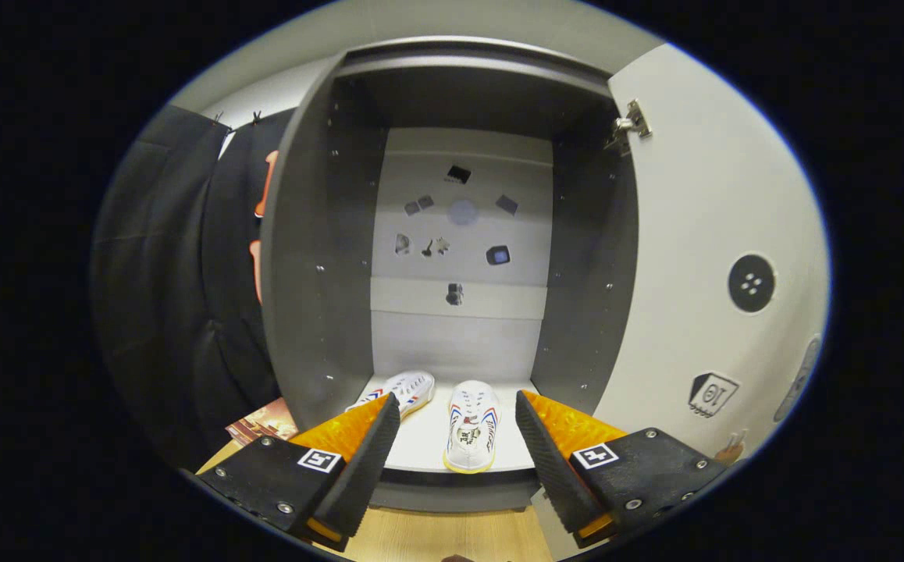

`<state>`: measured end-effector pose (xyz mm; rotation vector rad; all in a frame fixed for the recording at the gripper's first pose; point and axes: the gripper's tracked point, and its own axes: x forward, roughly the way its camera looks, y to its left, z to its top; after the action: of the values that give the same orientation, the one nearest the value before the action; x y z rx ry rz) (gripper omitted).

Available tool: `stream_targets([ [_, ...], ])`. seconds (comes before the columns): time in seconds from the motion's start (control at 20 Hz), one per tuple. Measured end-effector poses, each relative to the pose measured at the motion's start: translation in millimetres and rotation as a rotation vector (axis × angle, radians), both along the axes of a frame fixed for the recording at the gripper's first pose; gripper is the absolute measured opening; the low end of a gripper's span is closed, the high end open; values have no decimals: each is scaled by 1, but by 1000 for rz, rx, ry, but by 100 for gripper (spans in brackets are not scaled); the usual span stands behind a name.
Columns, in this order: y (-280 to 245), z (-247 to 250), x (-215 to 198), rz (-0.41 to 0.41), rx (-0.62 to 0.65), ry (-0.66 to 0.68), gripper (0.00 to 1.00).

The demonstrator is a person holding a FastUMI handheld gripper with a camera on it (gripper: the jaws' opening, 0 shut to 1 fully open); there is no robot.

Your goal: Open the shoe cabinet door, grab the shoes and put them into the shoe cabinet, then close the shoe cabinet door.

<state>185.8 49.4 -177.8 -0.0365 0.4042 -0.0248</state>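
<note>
Gripper view: open cabinet (319, 257) holds two shoes (471, 425); tongs (458, 445) spread, empty.

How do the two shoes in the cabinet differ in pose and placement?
The right shoe lies between the open gripper fingers, in full view and reaching the shelf's front edge. The left shoe is angled, sits further back, and is partly hidden behind the left finger. Both are white with red and blue stripes, on the cabinet floor with the door open.

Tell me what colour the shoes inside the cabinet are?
White with red and blue stripes and a yellowish sole, clearest in the gripper view: shoes beyond the open, empty fingers.
</note>
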Motion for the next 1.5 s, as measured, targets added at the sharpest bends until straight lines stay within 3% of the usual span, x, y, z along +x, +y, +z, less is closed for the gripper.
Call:
stream_targets([
  [0.35,-37,74,-70,-19,-22,-102,95],
  [0.7,-85,108,-146,-78,16,-157,95],
  [0.9,-137,112,-198,-177,-19,-148,95],
  [1.1,-153,121,-242,-169,26,-163,94],
  [1.5,-227,102,-276,-256,-55,-130,95],
])
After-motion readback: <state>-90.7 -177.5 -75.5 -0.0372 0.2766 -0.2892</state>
